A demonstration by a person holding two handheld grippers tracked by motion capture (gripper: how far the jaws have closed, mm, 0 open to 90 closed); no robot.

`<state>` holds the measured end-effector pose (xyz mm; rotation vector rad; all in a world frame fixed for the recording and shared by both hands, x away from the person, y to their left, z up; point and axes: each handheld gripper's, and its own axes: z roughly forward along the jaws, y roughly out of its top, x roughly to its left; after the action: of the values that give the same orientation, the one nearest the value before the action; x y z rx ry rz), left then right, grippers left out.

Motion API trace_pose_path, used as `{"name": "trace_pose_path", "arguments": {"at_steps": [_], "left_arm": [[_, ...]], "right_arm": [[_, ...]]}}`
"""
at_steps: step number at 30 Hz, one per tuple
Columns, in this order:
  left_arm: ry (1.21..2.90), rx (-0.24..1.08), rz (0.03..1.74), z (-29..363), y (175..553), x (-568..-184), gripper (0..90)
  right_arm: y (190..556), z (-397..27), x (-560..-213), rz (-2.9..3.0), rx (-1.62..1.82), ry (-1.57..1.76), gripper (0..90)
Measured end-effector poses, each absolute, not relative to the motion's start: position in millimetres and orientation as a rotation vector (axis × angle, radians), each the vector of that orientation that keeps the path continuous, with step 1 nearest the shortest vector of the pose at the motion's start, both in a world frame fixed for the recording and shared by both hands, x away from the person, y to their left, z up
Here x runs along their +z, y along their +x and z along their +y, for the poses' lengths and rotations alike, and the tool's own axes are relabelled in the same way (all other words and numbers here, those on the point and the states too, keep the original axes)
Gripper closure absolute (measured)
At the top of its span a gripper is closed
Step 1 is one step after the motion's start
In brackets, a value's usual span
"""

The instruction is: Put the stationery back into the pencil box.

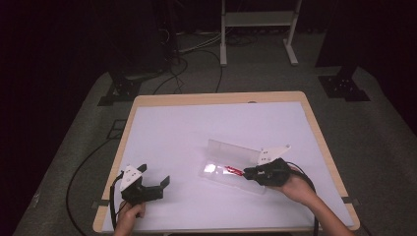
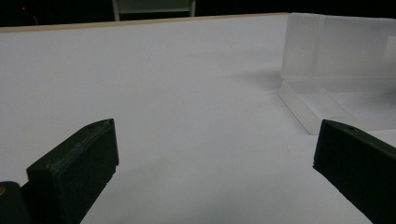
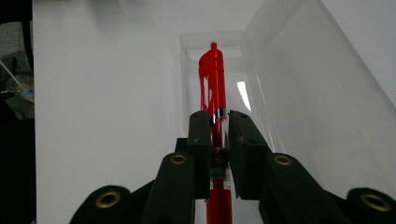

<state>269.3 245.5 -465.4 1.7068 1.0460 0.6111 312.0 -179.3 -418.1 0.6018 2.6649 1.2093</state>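
red pen (image 3: 212,79) over clear case (image 3: 299,79)
pinched lengthwise in right gripper (image 3: 218,122); left gripper (image 2: 215,154) spread wide on white table (image 2: 163,93).

left hand (image 1: 129,212) at bottom left of high view holds left gripper (image 1: 156,178), jaws spread wide, pointing up-right. right hand (image 1: 296,188) at lower right, forearm in from bottom edge, holds right gripper (image 1: 245,172) pointing left, jaws nearly together, pinching sth thin.

Red pen (image 3: 212,79), clear case (image 3: 299,93), white table (image 1: 172,137), blk hand-held gripper (image 3: 218,122).
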Motion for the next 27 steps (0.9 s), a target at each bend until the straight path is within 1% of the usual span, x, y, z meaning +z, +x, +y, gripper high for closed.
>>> {"name": "trace_pose_path", "arguments": {"at_steps": [27], "left_arm": [[1.707,0.606,1.048,246,270,-466,0.0]], "right_arm": [[337,-160,-443,2.75,1.16,0.589,78.8]]}}
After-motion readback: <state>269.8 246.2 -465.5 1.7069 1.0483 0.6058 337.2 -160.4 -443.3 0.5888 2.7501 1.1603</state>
